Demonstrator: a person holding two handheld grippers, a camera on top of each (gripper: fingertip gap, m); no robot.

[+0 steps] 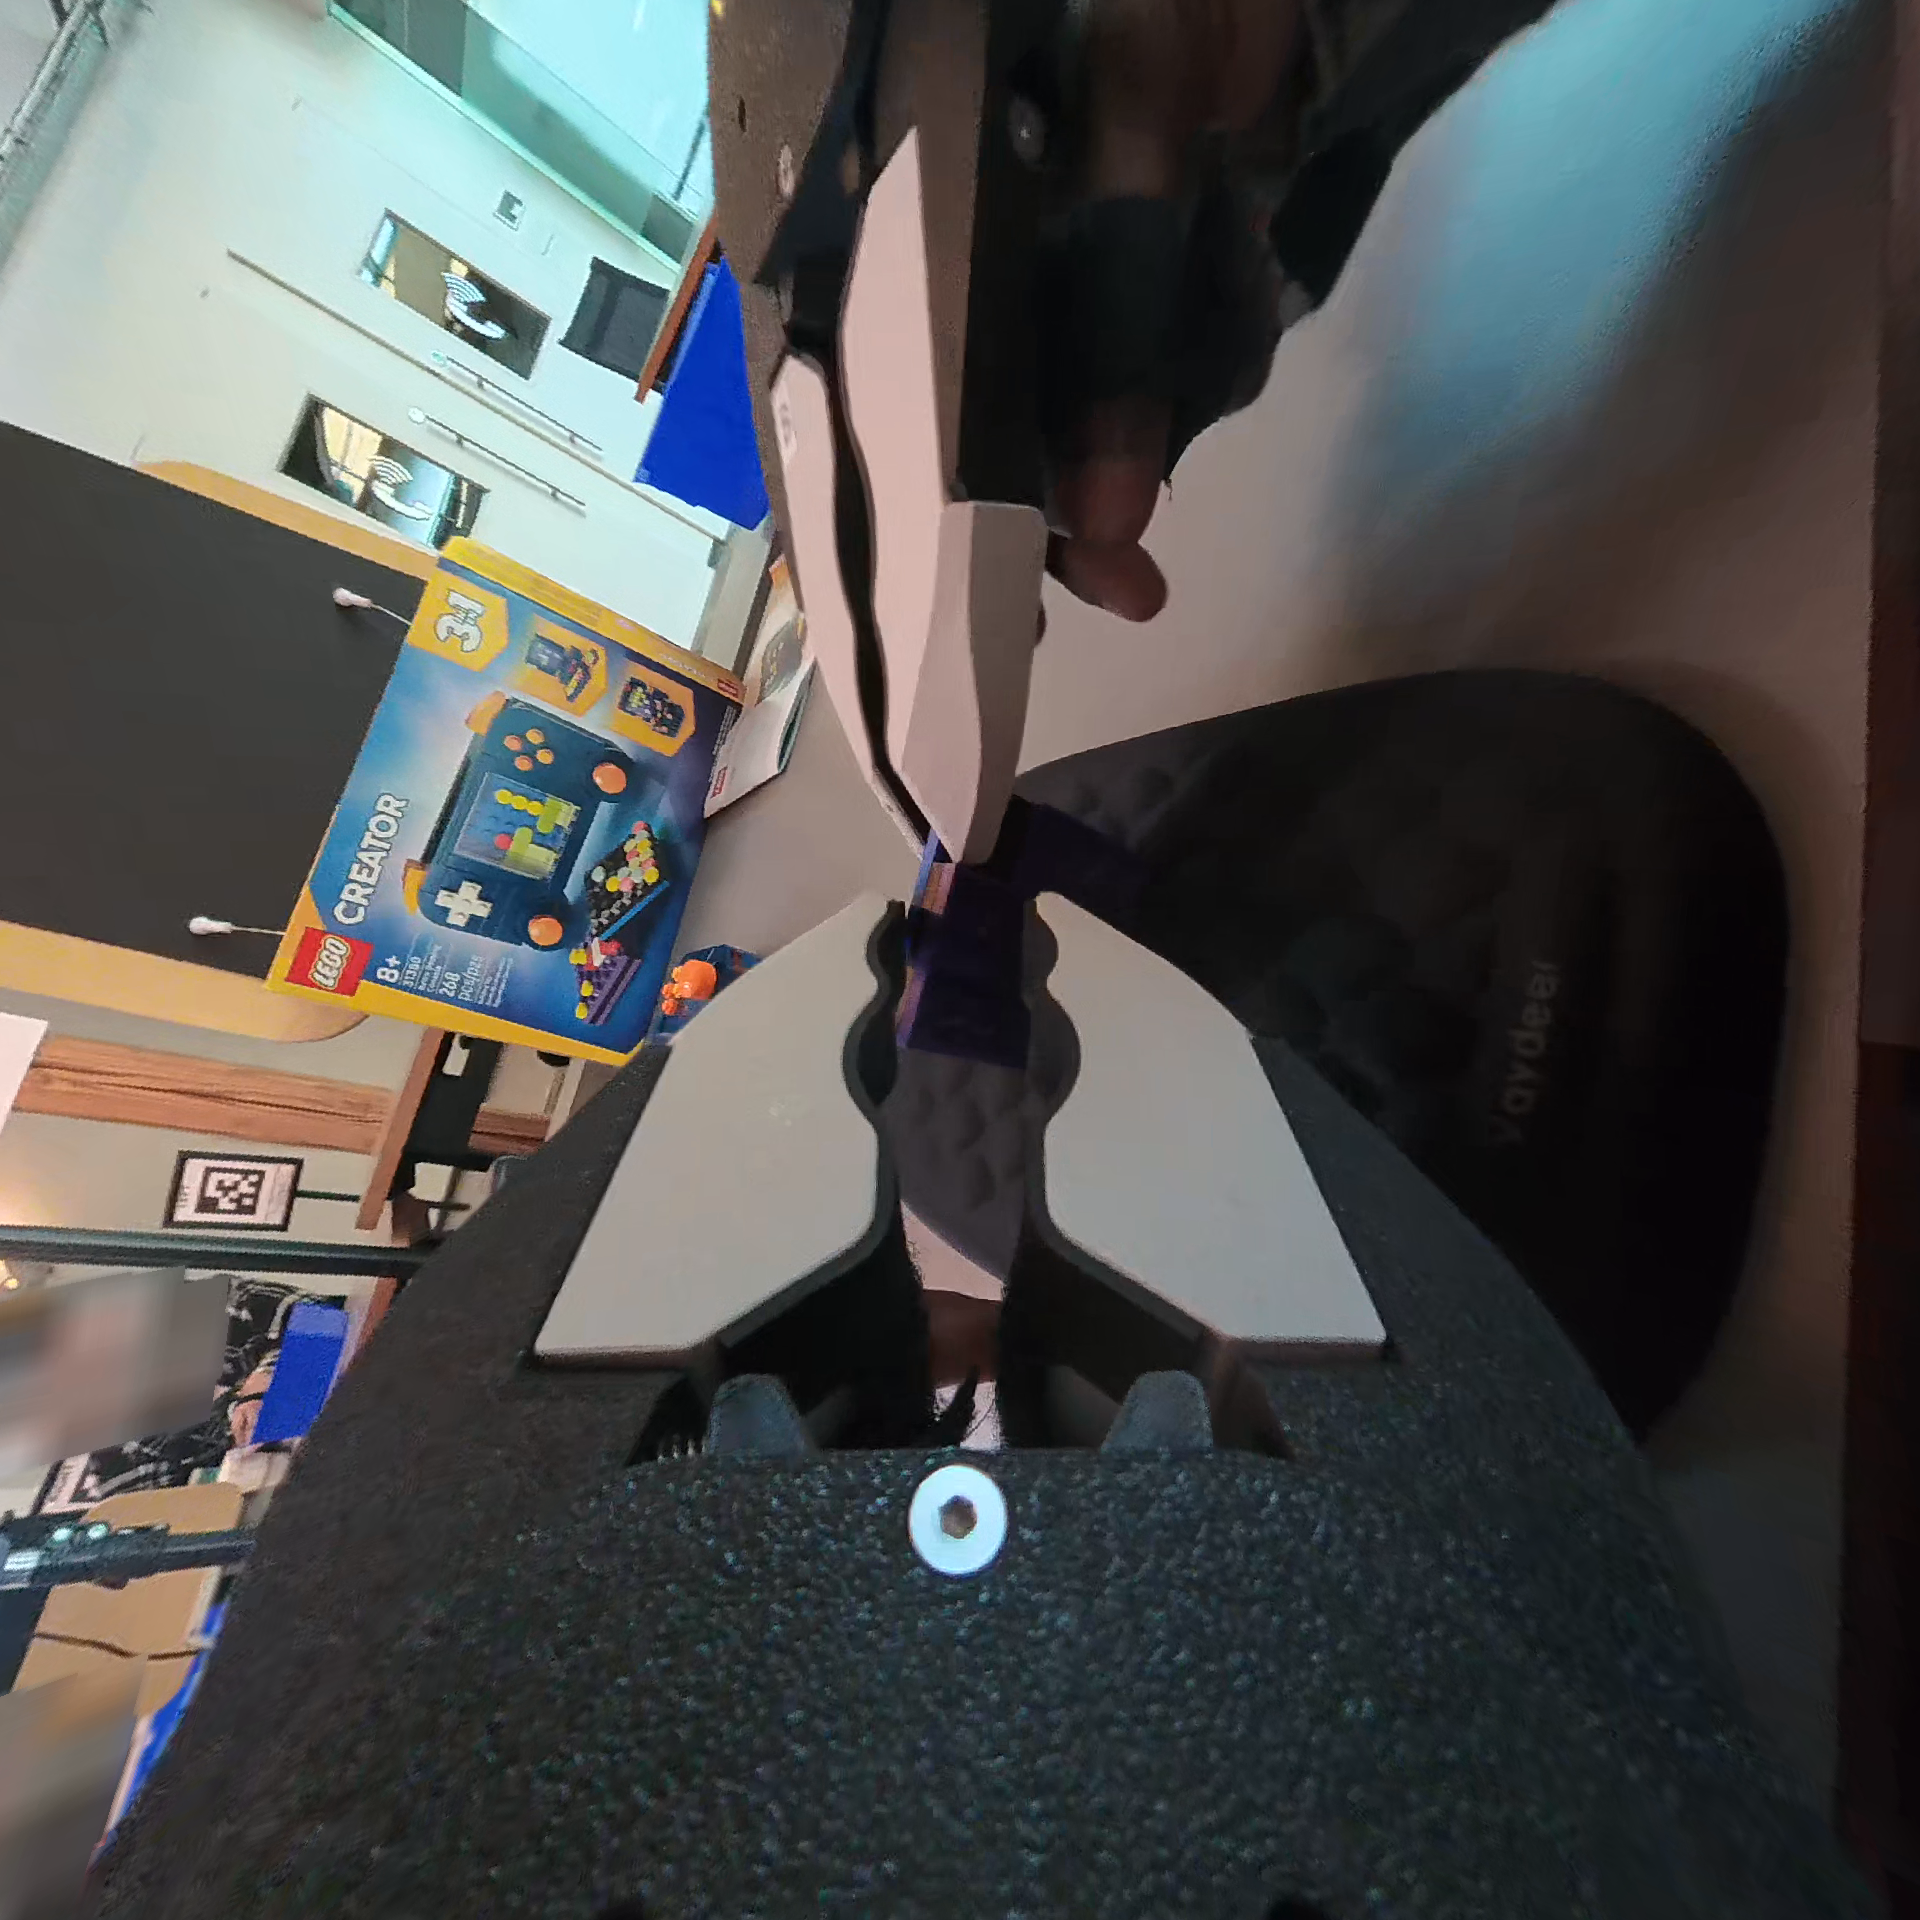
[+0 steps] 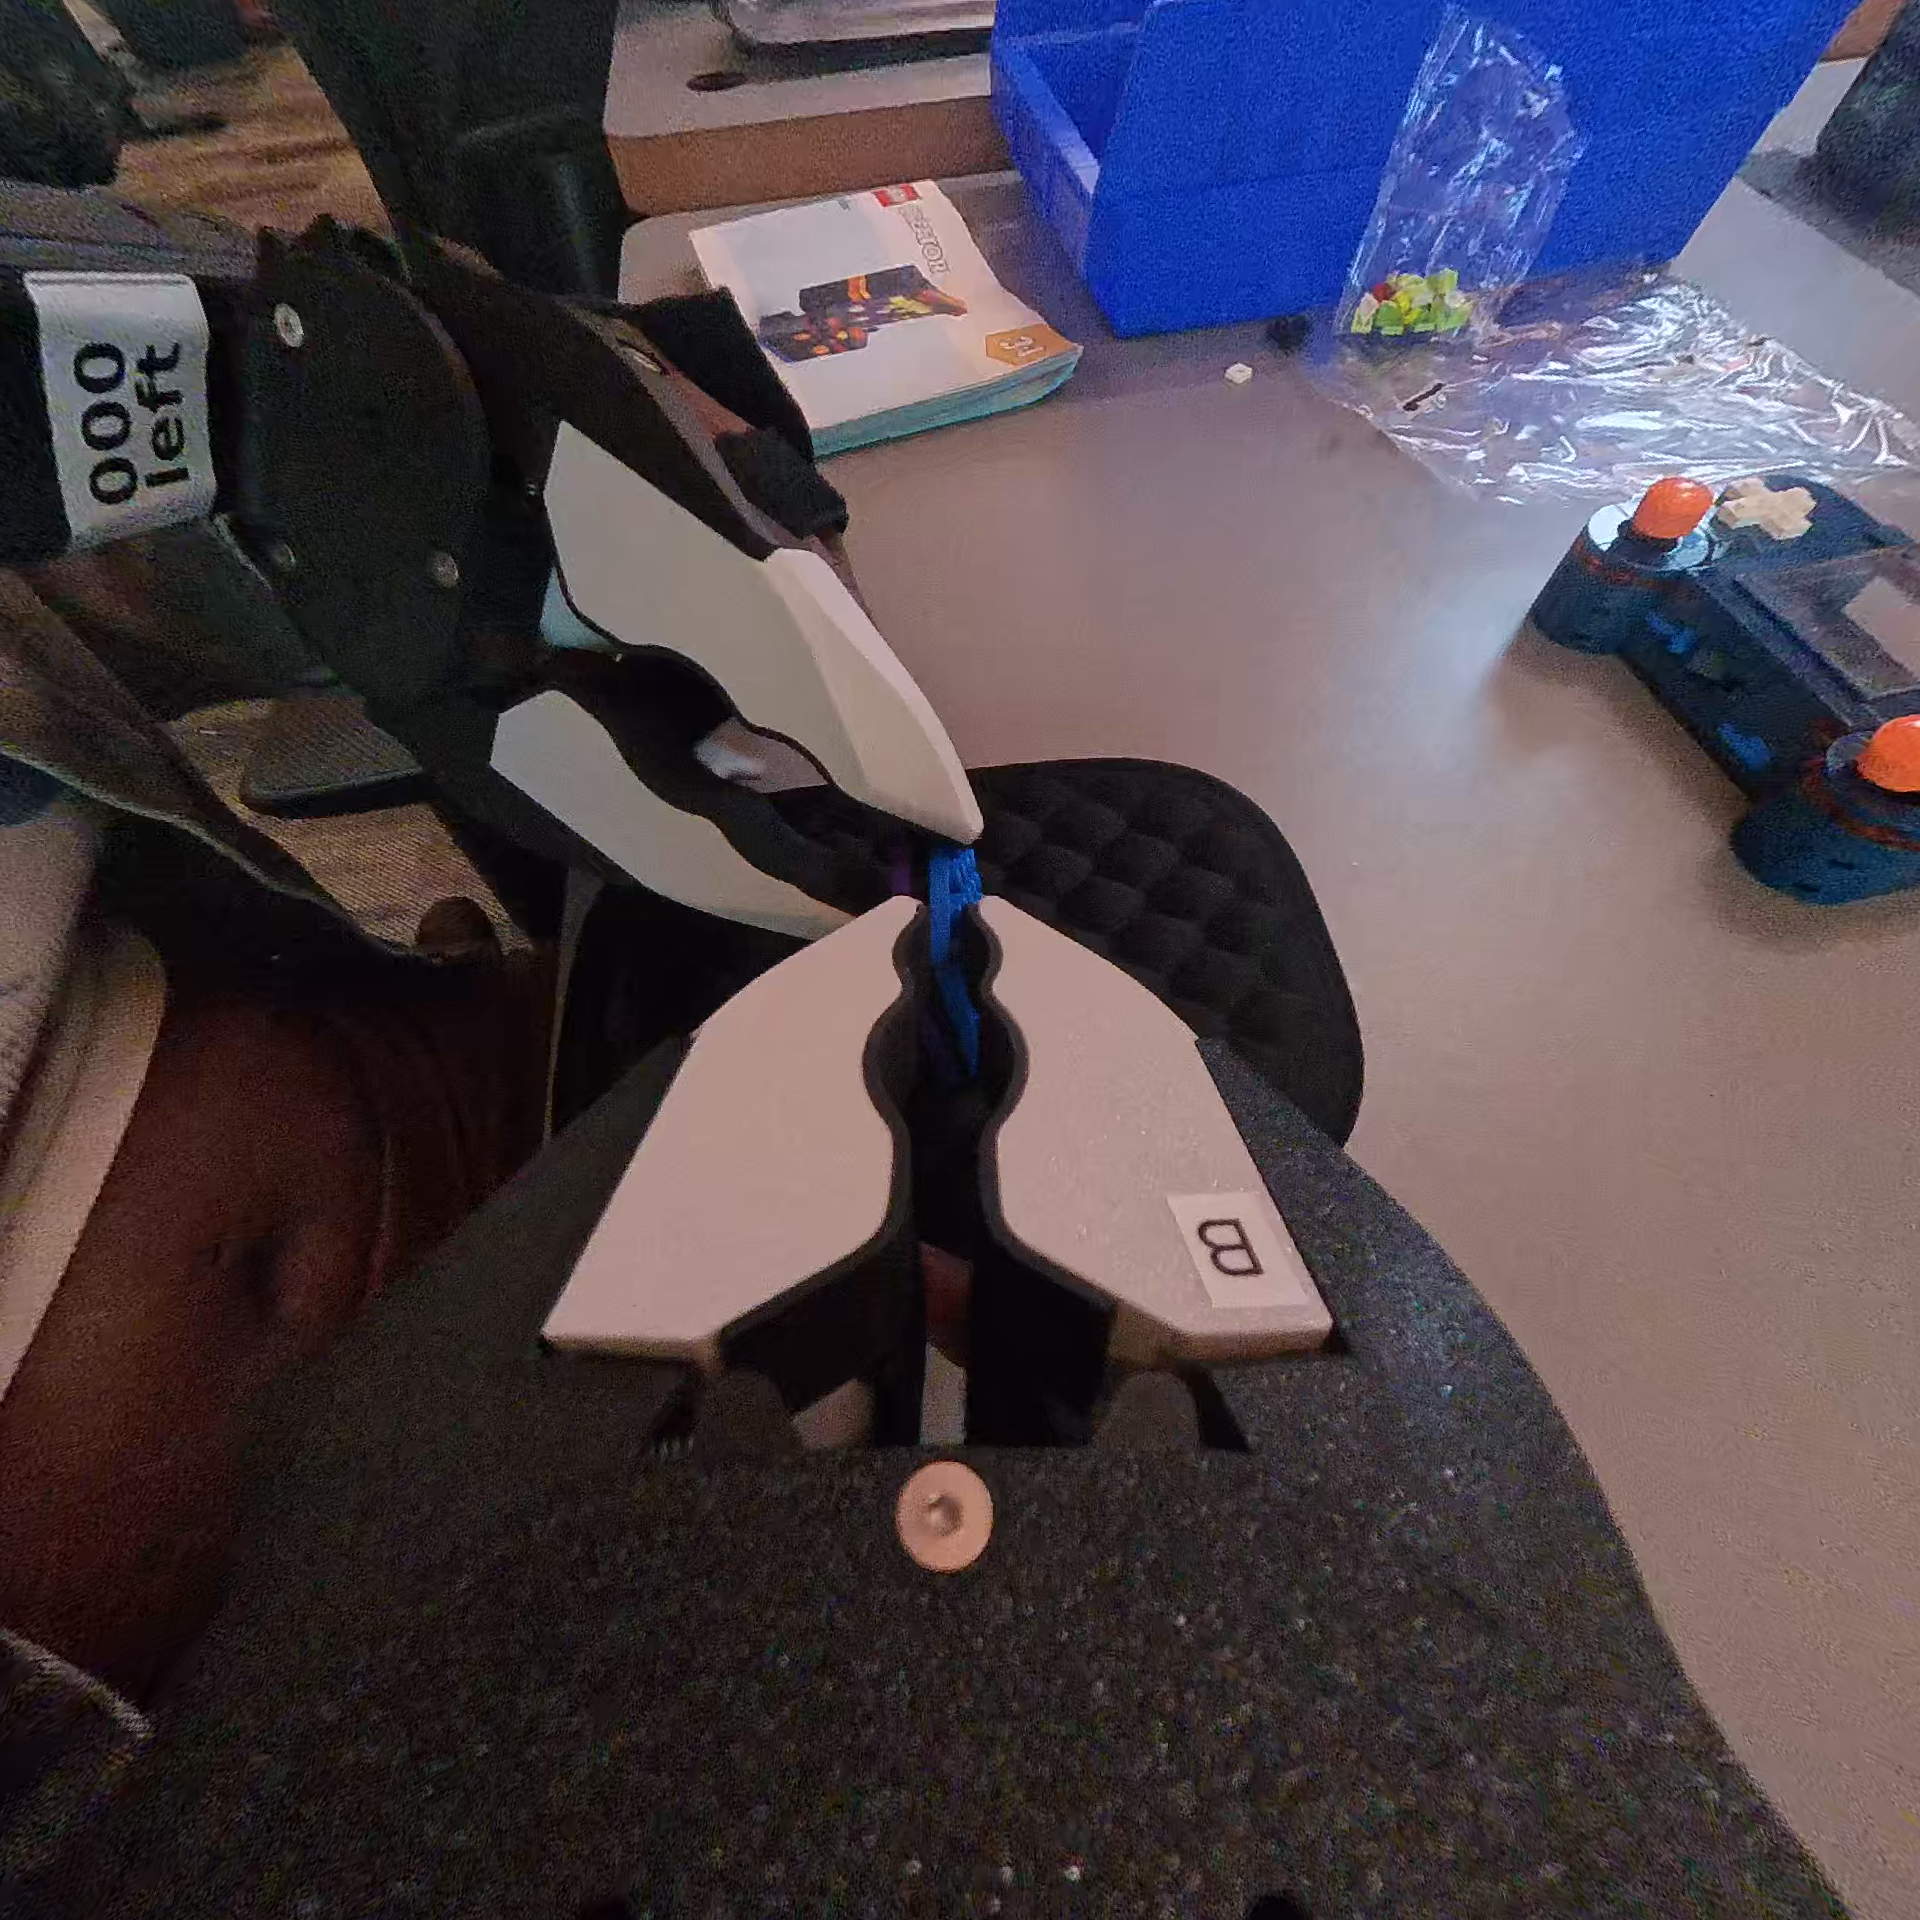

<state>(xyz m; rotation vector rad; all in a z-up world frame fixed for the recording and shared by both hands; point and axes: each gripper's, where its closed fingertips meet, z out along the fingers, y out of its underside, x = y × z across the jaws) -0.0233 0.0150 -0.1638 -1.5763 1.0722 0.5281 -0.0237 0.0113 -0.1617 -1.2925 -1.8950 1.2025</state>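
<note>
My left gripper (image 1: 961, 914) is shut on a small dark purple brick piece (image 1: 966, 997), held over a black quilted mat (image 1: 1455, 935). My right gripper (image 2: 951, 909) is shut on a thin blue plate (image 2: 958, 987), which stands on edge between its fingers. The two grippers meet tip to tip above the mat (image 2: 1143, 883), and the purple piece (image 2: 902, 873) touches the far end of the blue plate. The right gripper (image 1: 956, 836) comes in from the top of the left wrist view. The left gripper (image 2: 914, 873) comes in from the left of the right wrist view.
A partly built dark blue console model with orange knobs (image 2: 1745, 644) sits on the grey table (image 2: 1351, 1039) to the right. An instruction booklet (image 2: 883, 312), a blue bin (image 2: 1247, 156) and clear plastic bags (image 2: 1558, 364) lie at the back. The set's box (image 1: 499, 800) stands beyond.
</note>
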